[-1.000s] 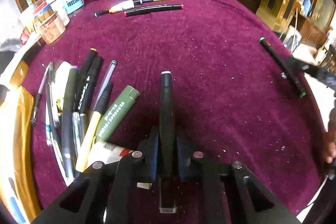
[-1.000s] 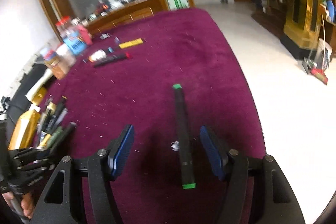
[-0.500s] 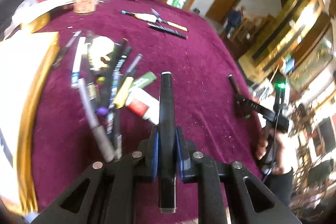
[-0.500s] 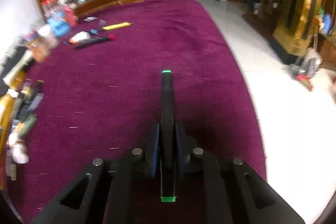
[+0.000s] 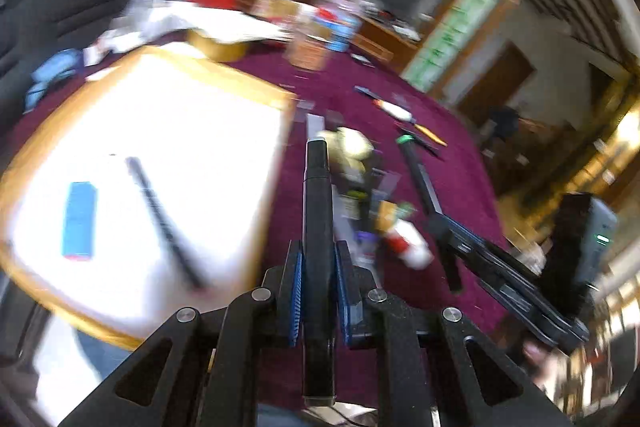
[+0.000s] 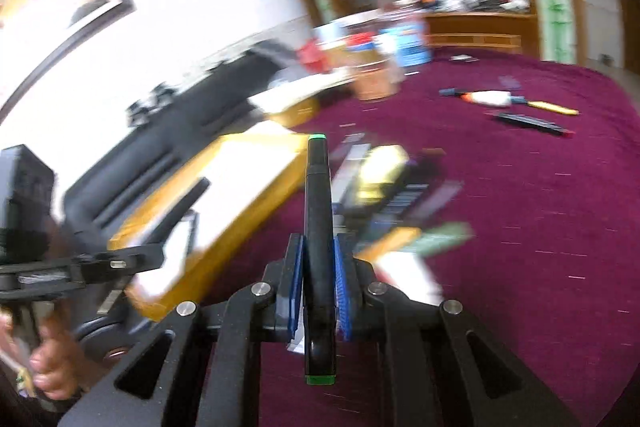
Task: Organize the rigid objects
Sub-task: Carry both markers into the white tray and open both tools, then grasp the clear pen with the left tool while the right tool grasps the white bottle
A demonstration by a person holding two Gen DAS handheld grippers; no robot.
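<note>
Blur smears the pen pile [image 5: 372, 211]; both jaws pinch black markers [image 5: 317, 227] [image 6: 318, 227]

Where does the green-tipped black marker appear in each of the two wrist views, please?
Left wrist: green-tipped black marker right of centre, held by the right gripper.
Right wrist: centre, clamped between its pads.
Shared landmark: yellow-rimmed box.
</note>
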